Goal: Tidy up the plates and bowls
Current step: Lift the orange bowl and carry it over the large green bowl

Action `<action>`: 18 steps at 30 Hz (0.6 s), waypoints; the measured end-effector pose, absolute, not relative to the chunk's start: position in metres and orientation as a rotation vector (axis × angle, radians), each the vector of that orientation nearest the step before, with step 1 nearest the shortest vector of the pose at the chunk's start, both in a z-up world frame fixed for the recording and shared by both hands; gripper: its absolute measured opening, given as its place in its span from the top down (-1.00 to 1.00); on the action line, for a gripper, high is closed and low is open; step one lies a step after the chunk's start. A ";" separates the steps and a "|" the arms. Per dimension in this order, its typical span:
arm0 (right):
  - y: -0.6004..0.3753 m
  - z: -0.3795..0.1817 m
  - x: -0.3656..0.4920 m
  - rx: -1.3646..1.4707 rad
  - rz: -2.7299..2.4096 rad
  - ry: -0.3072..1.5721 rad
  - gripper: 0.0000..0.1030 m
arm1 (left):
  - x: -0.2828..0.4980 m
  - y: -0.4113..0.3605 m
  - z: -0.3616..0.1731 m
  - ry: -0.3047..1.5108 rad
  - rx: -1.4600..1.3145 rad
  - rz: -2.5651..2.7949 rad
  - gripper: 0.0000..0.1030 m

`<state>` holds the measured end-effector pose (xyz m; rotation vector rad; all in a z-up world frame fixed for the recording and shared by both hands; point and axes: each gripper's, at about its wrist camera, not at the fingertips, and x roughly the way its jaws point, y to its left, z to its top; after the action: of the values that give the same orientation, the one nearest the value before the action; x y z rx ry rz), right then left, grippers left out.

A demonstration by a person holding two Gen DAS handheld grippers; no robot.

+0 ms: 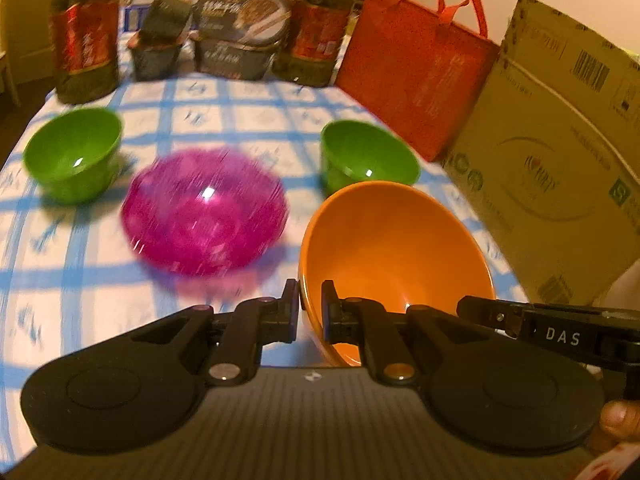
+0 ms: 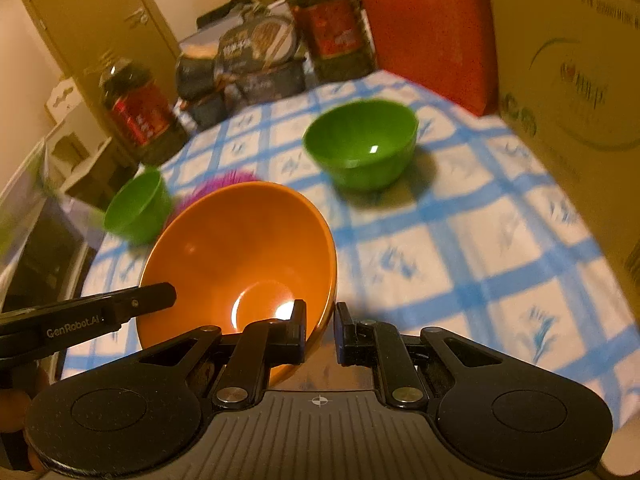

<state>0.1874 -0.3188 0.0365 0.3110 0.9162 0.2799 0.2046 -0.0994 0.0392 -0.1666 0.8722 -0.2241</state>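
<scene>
An orange bowl (image 1: pixel 396 248) hangs tilted above the blue-checked tablecloth (image 1: pixel 80 280), held from both sides. My left gripper (image 1: pixel 311 300) is shut on its left rim. My right gripper (image 2: pixel 320 320) is shut on the opposite rim of the orange bowl (image 2: pixel 240 248). Each view shows the other gripper's arm reaching in at the bowl's edge. To the left of the orange bowl, a blurred magenta bowl (image 1: pixel 204 212) rests on the cloth. One green bowl (image 1: pixel 74 154) stands at the far left and another green bowl (image 1: pixel 368 156) stands just behind the orange one.
Two dark oil bottles (image 1: pixel 86 32) (image 1: pixel 316 28) and stacked food boxes (image 1: pixel 240 32) line the table's far edge. A red bag (image 1: pixel 416 68) and a large cardboard box (image 1: pixel 560 152) stand along the right side. The table's left edge (image 2: pixel 86 264) drops to dark floor.
</scene>
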 end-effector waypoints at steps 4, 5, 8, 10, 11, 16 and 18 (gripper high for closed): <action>-0.333 0.047 0.214 0.313 0.268 0.898 0.73 | 0.234 -0.113 0.047 0.866 -0.163 -0.243 0.82; -0.336 0.049 0.220 0.314 0.265 0.896 0.73 | 0.240 -0.116 0.049 0.865 -0.160 -0.246 0.82; -0.345 0.053 0.242 0.318 0.255 0.889 0.73 | 0.264 -0.128 0.054 0.857 -0.146 -0.258 0.82; -0.350 0.055 0.257 0.319 0.248 0.883 0.73 | 0.282 -0.136 0.057 0.853 -0.141 -0.264 0.82; -0.353 0.055 0.265 0.321 0.246 0.881 0.73 | 0.290 -0.139 0.058 0.851 -0.139 -0.265 0.82; -0.364 0.054 0.305 0.330 0.236 0.874 0.73 | 0.333 -0.151 0.058 0.847 -0.124 -0.268 0.82; -0.366 0.053 0.321 0.334 0.232 0.875 0.73 | 0.350 -0.155 0.057 0.850 -0.117 -0.266 0.82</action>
<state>0.3207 -0.3665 0.0534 0.3342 0.8754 0.2317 0.3498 -0.1550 0.0567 -0.1166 0.8500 -0.2658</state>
